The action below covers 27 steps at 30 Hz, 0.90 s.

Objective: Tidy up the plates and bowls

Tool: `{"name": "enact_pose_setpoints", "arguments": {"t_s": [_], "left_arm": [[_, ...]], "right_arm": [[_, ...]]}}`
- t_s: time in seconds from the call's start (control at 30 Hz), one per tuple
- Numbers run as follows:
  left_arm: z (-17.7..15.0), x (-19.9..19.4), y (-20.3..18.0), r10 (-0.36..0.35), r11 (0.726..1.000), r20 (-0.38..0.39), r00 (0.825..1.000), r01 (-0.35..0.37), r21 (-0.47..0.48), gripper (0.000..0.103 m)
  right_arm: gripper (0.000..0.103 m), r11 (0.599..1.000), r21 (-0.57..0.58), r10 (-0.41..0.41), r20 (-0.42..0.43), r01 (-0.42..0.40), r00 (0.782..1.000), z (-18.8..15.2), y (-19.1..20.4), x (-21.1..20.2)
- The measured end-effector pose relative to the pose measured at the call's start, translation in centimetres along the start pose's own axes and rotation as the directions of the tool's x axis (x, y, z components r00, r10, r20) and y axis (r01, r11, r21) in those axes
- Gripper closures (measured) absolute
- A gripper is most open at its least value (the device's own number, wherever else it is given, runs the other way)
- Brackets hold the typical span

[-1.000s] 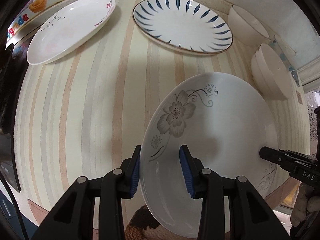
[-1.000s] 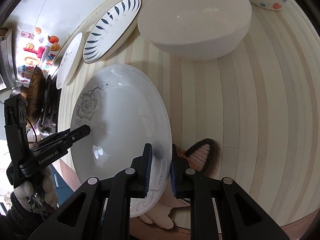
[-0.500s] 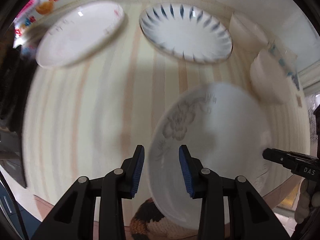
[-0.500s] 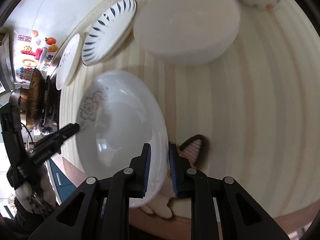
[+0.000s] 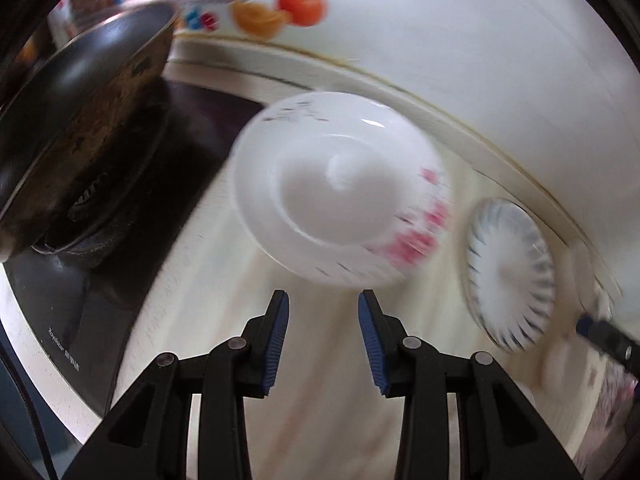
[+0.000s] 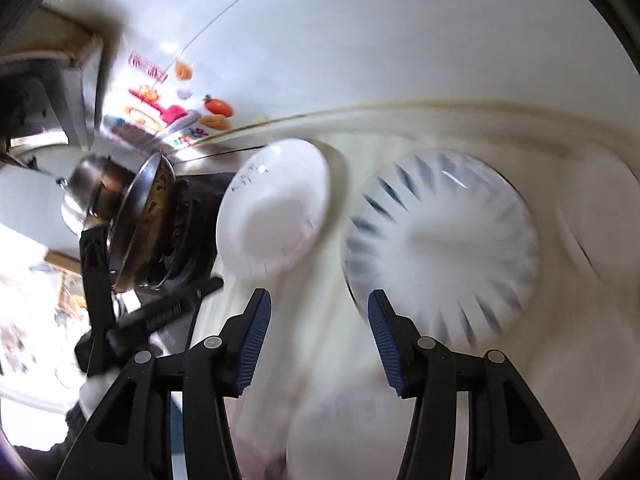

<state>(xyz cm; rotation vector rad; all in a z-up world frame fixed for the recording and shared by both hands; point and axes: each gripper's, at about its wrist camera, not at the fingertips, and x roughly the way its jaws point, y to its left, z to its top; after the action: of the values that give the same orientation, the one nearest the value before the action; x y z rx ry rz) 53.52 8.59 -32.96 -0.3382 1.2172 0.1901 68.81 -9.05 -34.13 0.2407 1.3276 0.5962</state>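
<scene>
Both views are motion-blurred. My left gripper [image 5: 323, 340] is open and holds nothing, just short of a white plate with pink flowers [image 5: 340, 204] on the striped counter. A blue-petal plate [image 5: 510, 276] lies to its right. My right gripper [image 6: 318, 336] is open wide, facing the gap between the white plate [image 6: 276, 216] and the blue-petal plate [image 6: 440, 248]. A blurred white shape [image 6: 320, 408] sits low between its fingers; I cannot tell what it is. The left gripper's black body [image 6: 160, 312] shows at the left of the right wrist view.
A dark wok [image 5: 80, 120] sits on a black gas stove [image 5: 80, 300] left of the plates. The white wall with fruit stickers [image 5: 300, 4] backs the counter. A white bowl [image 6: 592, 240] is dimly seen at the far right.
The right gripper has opened and let go of the grey-flower plate. Both grippers have swung left and forward, from that plate toward the pink-flower and blue-petal plates near the stove.
</scene>
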Motion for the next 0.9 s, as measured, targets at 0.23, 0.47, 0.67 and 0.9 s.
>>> {"name": "enact_pose_setpoints", "arguments": {"t_s": [0.23, 0.47, 0.67, 0.9], "left_arm": [[2.4, 4.0, 2.5, 0.076, 0.994, -0.01, 0.997, -0.076, -0.075, 0.07], [4.1, 6.9, 3.5, 0.079, 0.991, -0.041, 0.996, -0.083, -0.108, 0.069], [4.9, 8.2, 4.4, 0.071, 0.991, -0.024, 0.997, -0.074, -0.11, 0.073], [4.4, 7.3, 4.5, 0.084, 0.993, 0.029, 0.996, -0.081, -0.086, 0.075]], "right_arm": [[0.049, 0.988, -0.123, -0.092, -0.021, 0.089, 0.996, 9.3, 2.2, 10.7], [0.055, 0.977, -0.171, -0.14, -0.062, 0.128, 0.988, 13.3, 2.3, 16.9], [0.076, 0.966, -0.221, -0.156, -0.071, 0.137, 0.985, 13.3, 2.6, 19.6], [0.085, 0.975, -0.192, -0.119, -0.041, 0.109, 0.992, 13.1, 1.8, 17.9]]}}
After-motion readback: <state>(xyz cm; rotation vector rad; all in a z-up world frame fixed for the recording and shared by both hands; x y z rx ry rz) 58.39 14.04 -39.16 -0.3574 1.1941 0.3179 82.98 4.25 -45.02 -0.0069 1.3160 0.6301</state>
